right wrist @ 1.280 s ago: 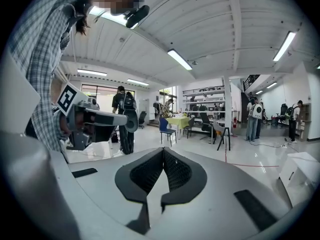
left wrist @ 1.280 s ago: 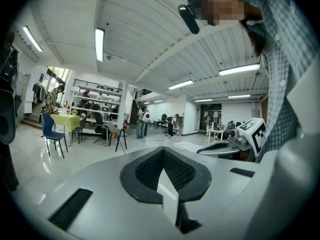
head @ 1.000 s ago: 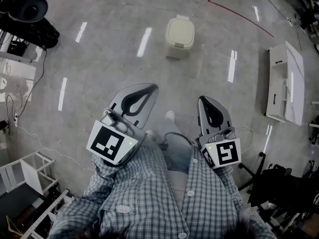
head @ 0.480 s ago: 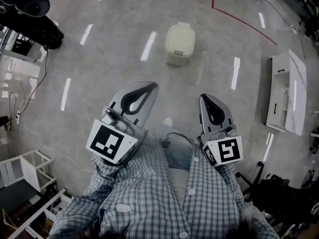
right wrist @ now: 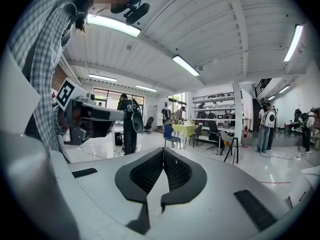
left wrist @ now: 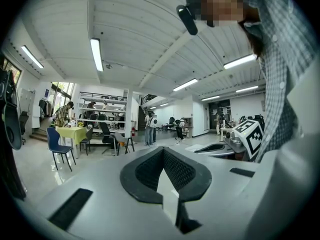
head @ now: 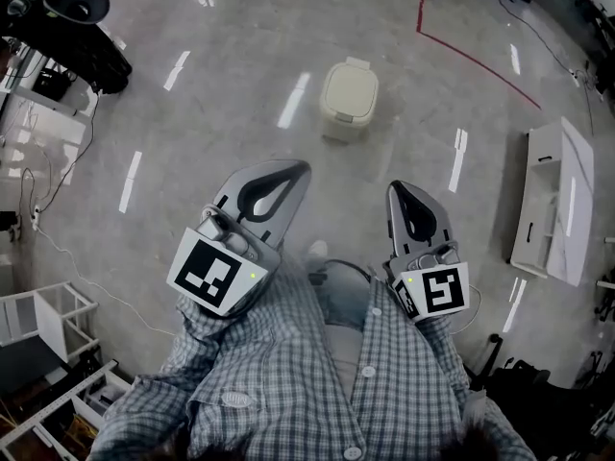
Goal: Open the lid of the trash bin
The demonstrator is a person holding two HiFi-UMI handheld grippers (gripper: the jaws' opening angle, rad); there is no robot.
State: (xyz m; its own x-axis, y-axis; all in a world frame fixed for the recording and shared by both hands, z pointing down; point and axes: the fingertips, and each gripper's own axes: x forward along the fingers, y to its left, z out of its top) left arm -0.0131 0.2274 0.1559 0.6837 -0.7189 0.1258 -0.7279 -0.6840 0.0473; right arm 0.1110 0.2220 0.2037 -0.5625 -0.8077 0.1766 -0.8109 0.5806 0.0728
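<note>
A small cream trash bin [head: 347, 98] with its lid down stands on the grey floor, ahead of me in the head view. Both grippers are held close to my chest, well short of the bin. My left gripper [head: 293, 169] points up and forward, its dark pads [left wrist: 165, 166] meeting at the tips with nothing between them. My right gripper [head: 404, 189] is likewise shut and empty, its pads [right wrist: 162, 170] touching. Neither gripper view shows the bin; both look out across the room.
Red tape line [head: 466, 51] runs on the floor beyond the bin. A white flat cabinet [head: 553, 205] lies at the right, white shelving [head: 43, 325] at the lower left, dark equipment [head: 67, 27] upper left. People, chairs and a yellow table [left wrist: 72, 131] stand far off.
The bin sits lower in the head view than a second ago, so I have come closer to it. The grippers stay shut in the same pose.
</note>
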